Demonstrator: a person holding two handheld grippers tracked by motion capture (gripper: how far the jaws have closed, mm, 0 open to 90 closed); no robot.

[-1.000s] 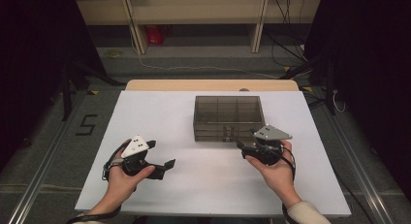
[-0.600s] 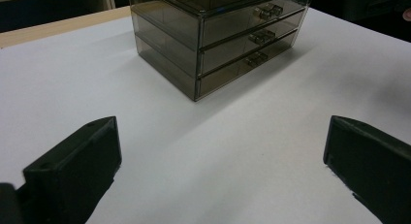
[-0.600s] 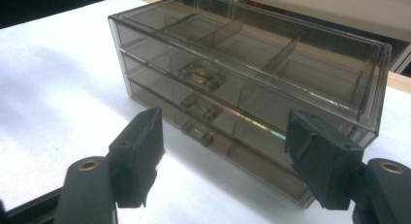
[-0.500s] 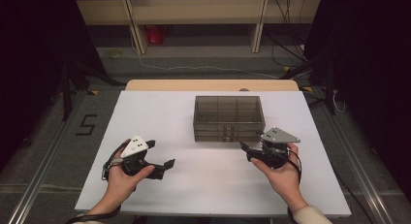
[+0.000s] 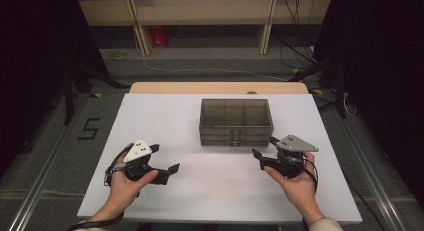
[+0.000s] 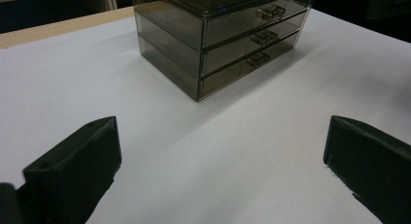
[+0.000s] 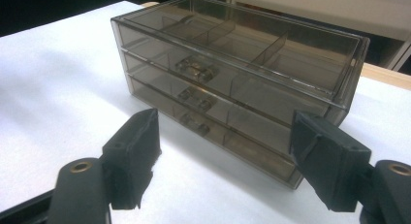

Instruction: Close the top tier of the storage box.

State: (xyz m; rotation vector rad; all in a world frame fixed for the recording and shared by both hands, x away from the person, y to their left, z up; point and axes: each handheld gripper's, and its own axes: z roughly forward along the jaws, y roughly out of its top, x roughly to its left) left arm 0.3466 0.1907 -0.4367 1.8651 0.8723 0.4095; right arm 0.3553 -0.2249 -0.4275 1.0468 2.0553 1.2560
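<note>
A smoky see-through box (image 5: 235, 122) with three drawers stands at the middle of the white table (image 5: 155, 116). Its drawers sit flush, with small clear handles (image 7: 194, 69) facing me. My right gripper (image 5: 265, 147) hovers just in front of the box's right front corner. Its jaws have just been opening, they stand wide, and nothing is between them. In the right gripper view the right gripper (image 7: 223, 124) frames the drawer fronts (image 7: 252, 122). My left gripper (image 5: 164, 158) rests at the near left, open and empty. In the left gripper view the left gripper (image 6: 220, 132) points at the box (image 6: 218, 35) from farther off.
A wooden strip (image 5: 215, 87) edges the table's far side. Beyond it on the floor are shelf legs, a red object (image 5: 161, 35) and loose cables (image 5: 300, 51). A "5" (image 5: 89, 128) is marked on the floor to the left.
The right gripper has drawn back a little from the box front, toward the near right, and its jaws stand wider. The left gripper has not moved.
</note>
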